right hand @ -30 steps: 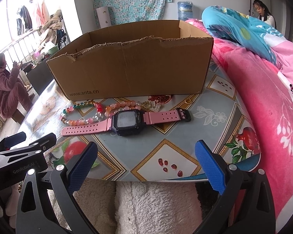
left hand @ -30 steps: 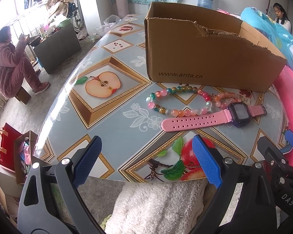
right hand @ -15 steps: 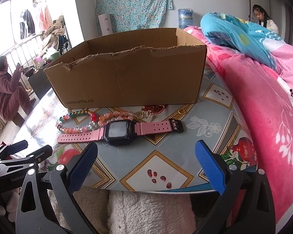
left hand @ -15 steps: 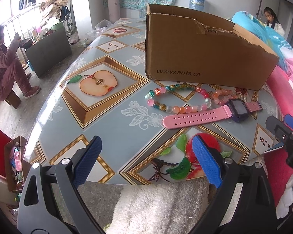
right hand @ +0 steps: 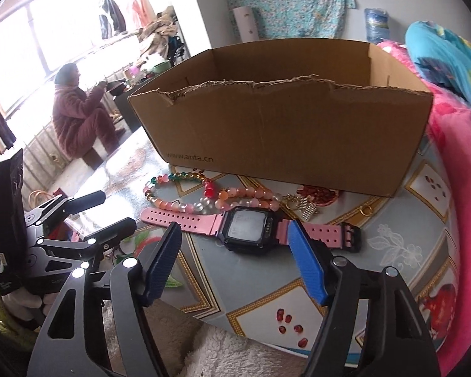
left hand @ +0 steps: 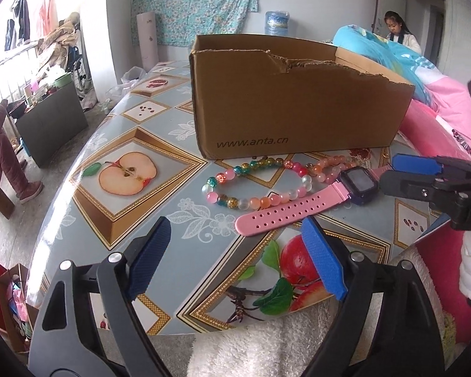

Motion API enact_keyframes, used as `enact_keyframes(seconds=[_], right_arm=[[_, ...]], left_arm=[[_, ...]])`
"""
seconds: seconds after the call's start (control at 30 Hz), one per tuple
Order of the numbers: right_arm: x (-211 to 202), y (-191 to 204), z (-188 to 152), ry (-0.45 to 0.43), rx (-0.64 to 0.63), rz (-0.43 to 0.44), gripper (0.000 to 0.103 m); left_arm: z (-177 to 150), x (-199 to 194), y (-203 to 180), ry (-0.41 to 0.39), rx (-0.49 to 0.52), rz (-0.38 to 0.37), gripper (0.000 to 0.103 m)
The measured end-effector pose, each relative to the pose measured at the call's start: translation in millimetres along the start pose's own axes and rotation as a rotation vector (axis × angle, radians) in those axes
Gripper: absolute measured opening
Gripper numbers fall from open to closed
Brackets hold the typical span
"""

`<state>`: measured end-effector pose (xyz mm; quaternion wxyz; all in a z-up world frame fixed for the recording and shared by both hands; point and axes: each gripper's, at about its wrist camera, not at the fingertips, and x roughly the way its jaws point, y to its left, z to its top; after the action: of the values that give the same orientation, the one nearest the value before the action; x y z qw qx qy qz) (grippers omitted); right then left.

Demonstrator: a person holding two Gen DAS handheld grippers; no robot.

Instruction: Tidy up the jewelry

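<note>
A pink watch (left hand: pixel 285 212) (right hand: pixel 248 227) with a dark face lies flat on the table (left hand: pixel 135 144), in front of an open cardboard box (left hand: pixel 298 110) (right hand: pixel 282 119). Two bead bracelets (left hand: pixel 257 201) (right hand: pixel 185 204) lie between watch and box, with small metal trinkets (right hand: pixel 307 209) beside them. My left gripper (left hand: pixel 235 232) (right hand: pixel 110 212) hovers near the strap's free end, its jaws closing with nothing pressed between them. My right gripper (right hand: pixel 234 226) (left hand: pixel 392 174) sits just short of the watch face, jaws closing, with no pad touching the watch.
A pink blanket (right hand: pixel 461 188) borders the table on the right. White fluffy cloth (left hand: pixel 267 345) lies under the near table edge. One person (right hand: pixel 78 116) sits by the window at the left; another (left hand: pixel 398 31) is at the far back.
Both grippers have turned and come in toward the watch, the right one reaching close to its face. Both pairs of jaws stand narrower than before.
</note>
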<state>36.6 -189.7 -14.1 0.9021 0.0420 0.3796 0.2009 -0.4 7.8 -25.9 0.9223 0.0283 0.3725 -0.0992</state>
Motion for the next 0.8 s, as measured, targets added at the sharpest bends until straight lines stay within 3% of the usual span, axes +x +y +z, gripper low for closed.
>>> enact_keyframes(seconds=[0.17, 0.47, 0.67, 0.8], right_arm=[[26, -9, 17, 0.082, -0.036, 0.068, 0.068], [46, 1, 9, 0.239, -0.133, 0.129, 0.068], [47, 28, -2, 0.263, -0.29, 0.034, 0.068], [49, 35, -5, 0.288, -0.364, 0.001, 0.068]], left_arm=[[-4, 5, -7, 0.003, 0.048, -0.063, 0.066], [-8, 3, -22, 0.001, 0.111, -0.148, 0.061], [-15, -3, -23, -0.001, 0.128, -0.166, 0.061], [-19, -10, -24, -0.011, 0.149, -0.167, 0.055]])
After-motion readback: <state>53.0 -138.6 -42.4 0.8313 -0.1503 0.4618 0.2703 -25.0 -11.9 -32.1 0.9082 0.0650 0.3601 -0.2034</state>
